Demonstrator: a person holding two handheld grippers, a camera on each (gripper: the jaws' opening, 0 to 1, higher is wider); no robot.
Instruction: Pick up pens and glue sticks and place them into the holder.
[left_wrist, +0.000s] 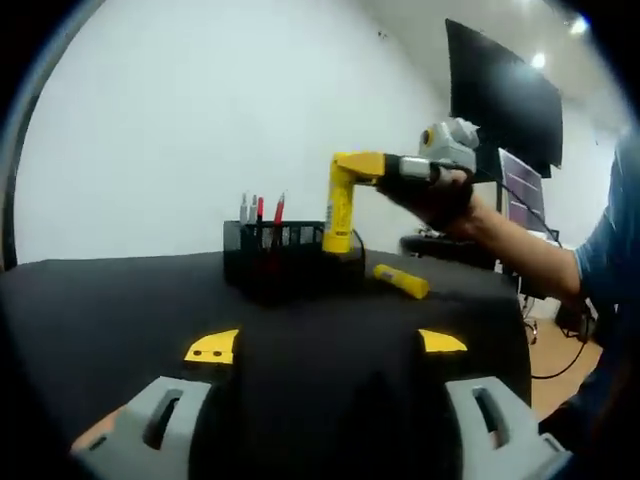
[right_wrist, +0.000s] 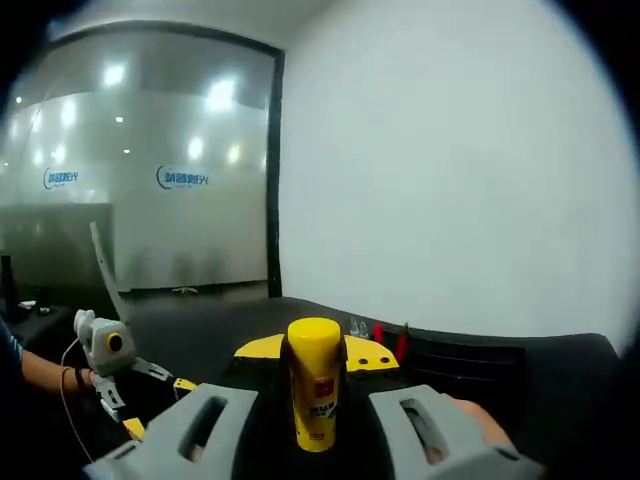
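The yellow glue stick (right_wrist: 314, 396) you are carrying stands upright between your right gripper (right_wrist: 318, 430)'s jaws, which pinch it from both sides. In the left gripper view, that same glue stick (left_wrist: 340, 205) hangs just above the right end of the black mesh holder (left_wrist: 290, 253), its lower end at the rim, held out from your right gripper (left_wrist: 352, 168) by your hand (left_wrist: 440, 195). The holder sits on the black table (left_wrist: 110, 300) and already has 4 pens (left_wrist: 260, 209) standing in its left part, 2 of them red. A second glue stick (left_wrist: 401, 281) lies on its side on the table just right of the holder. Your left gripper (left_wrist: 325, 405) hangs low and well apart from the holder, its jaws spread wide with nothing between them. In the right gripper view, your left gripper (right_wrist: 110, 350) shows at the lower left.
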